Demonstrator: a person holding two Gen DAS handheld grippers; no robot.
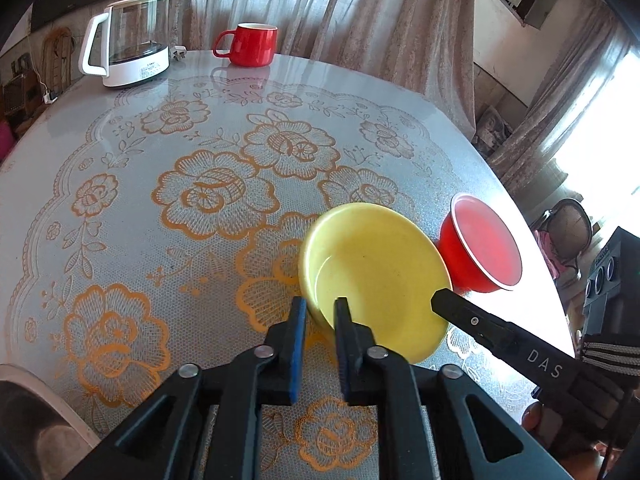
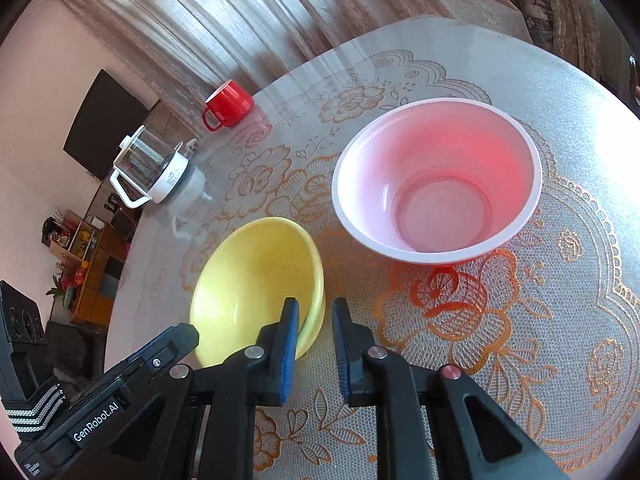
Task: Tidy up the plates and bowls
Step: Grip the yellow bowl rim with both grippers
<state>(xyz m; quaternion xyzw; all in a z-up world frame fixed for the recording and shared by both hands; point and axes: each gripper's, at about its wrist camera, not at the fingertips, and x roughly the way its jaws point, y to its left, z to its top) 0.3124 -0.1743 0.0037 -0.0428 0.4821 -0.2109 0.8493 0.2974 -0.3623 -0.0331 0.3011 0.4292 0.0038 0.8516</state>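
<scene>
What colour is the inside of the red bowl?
Pale pink with a white rim; the red bowl shows it best in the right wrist view.

Both grippers are black plastic with angular, cut-out linkage arms joined by round silver pivot pins. The left gripper (image 1: 320, 306) and right gripper (image 2: 315, 307) each carry two slim fingers (image 1: 298, 322) faced with blue pads. One body reads "DAS" in pale letters, the other "GenRobot.AI" in white. A black strap with white stripes wraps each handle.
</scene>
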